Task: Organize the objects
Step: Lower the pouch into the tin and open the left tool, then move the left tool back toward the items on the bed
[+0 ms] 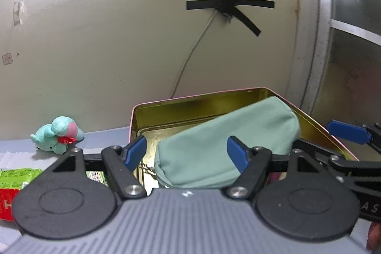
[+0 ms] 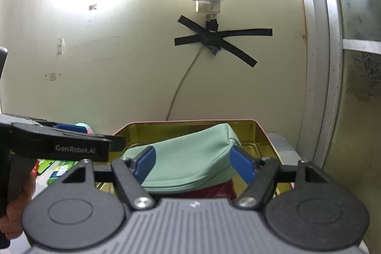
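Note:
A green fabric pouch (image 1: 221,142) lies tilted in an open pink tin box with a gold inside (image 1: 190,108). My left gripper (image 1: 187,151) is open, its blue pads either side of the pouch's near end, just above the tin's front. My right gripper (image 2: 194,164) is open too, its pads spread around the pouch (image 2: 190,158) over the tin (image 2: 259,135). The right gripper's fingers (image 1: 347,132) show at the tin's right edge in the left wrist view. The left gripper's finger (image 2: 69,129) shows at the left in the right wrist view.
A teal plush elephant (image 1: 58,135) sits on the table left of the tin. Green and red snack packets (image 1: 14,182) lie at the near left. The wall with a taped cable (image 1: 228,6) and power strip stands close behind. A window frame (image 1: 316,39) is at the right.

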The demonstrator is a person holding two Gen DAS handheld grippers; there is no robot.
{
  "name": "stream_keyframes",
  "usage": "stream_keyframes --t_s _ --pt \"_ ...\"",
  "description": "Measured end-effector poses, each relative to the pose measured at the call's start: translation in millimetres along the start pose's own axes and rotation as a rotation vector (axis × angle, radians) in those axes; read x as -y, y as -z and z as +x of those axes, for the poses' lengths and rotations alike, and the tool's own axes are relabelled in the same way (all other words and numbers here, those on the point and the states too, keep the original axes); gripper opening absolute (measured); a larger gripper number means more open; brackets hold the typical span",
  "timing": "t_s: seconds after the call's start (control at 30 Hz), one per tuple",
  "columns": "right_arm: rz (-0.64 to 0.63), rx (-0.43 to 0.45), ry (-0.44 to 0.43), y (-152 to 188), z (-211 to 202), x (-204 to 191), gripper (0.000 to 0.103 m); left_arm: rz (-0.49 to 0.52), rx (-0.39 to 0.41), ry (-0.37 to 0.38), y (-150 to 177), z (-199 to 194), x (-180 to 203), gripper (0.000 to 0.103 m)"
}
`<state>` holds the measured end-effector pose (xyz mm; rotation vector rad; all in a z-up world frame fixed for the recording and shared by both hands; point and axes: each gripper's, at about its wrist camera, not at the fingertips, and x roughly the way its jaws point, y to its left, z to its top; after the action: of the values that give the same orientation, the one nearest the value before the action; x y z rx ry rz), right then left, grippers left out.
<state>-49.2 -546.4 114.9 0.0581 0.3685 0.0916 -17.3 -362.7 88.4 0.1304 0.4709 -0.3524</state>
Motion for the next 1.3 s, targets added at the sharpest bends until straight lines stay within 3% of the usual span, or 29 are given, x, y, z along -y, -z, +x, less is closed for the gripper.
stream_keyframes --t_s 0.33,0.57,0.73,1.07,1.1,1.3 --pt "0.019 0.018 0.006 10.0 -41.8 -6.0 0.072 0.02 -0.003 0.037 20.6 -31.6 10.0 0.077" --pt "0.094 0.013 -0.01 43.7 -70.0 -9.0 0.074 0.022 -0.021 0.071 49.0 -51.3 11.1 0.077" --pt "0.136 -0.048 -0.037 74.0 -72.8 -17.1 0.075 0.022 -0.034 0.068 70.2 -62.4 1.4 0.078" --pt "0.088 -0.246 -0.106 101.4 -37.5 -47.2 0.076 0.001 -0.132 0.02 109.6 -58.4 -34.3 0.079" --pt "0.073 -0.249 -0.106 103.8 -35.9 -52.8 0.08 -0.008 -0.146 0.014 112.8 -56.8 -40.0 0.079" --pt "-0.031 -0.264 -0.14 107.3 -33.2 -92.2 0.081 -0.051 -0.198 -0.016 128.6 -45.7 -75.0 0.08"
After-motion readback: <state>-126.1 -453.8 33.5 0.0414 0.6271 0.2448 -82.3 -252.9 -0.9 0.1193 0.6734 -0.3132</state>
